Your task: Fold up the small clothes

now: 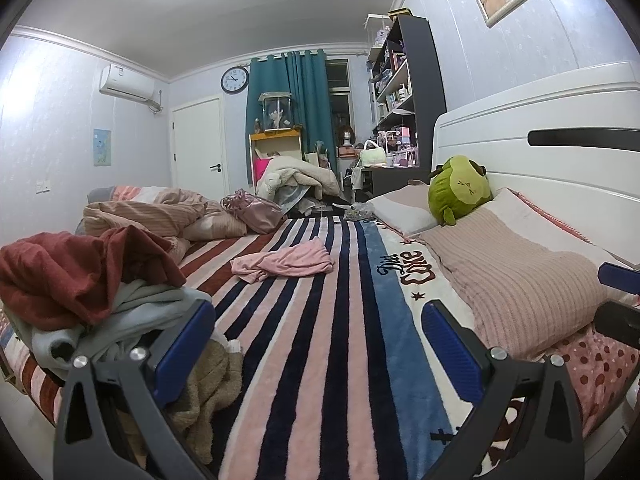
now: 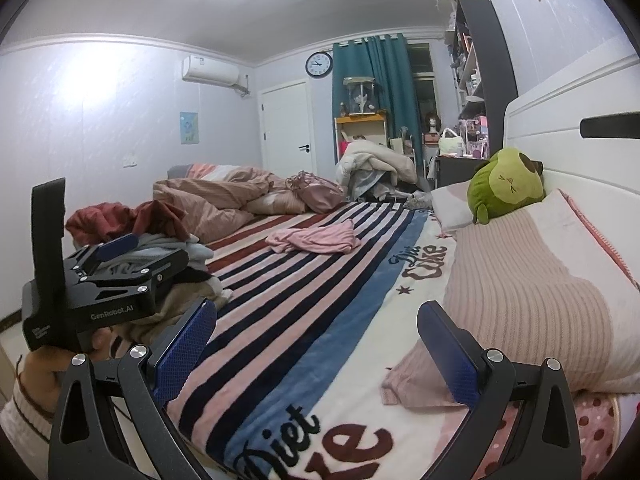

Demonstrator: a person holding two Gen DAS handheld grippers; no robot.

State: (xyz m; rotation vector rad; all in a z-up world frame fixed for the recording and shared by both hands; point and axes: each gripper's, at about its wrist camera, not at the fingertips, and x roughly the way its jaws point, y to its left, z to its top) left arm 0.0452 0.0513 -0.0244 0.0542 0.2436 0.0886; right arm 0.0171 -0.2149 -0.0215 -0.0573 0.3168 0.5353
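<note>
Lying crumpled on striped blanket point(image 1: 320, 360), pink garment point(image 1: 286, 262), both tongs empty

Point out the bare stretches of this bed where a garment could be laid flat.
Free: the striped blanket between the clothes pile and the knit pillow, short of the pink garment. Beyond that garment, a narrower strip runs toward the pink bag. Crowded: the pile's side and the rumpled duvet behind it.
</note>
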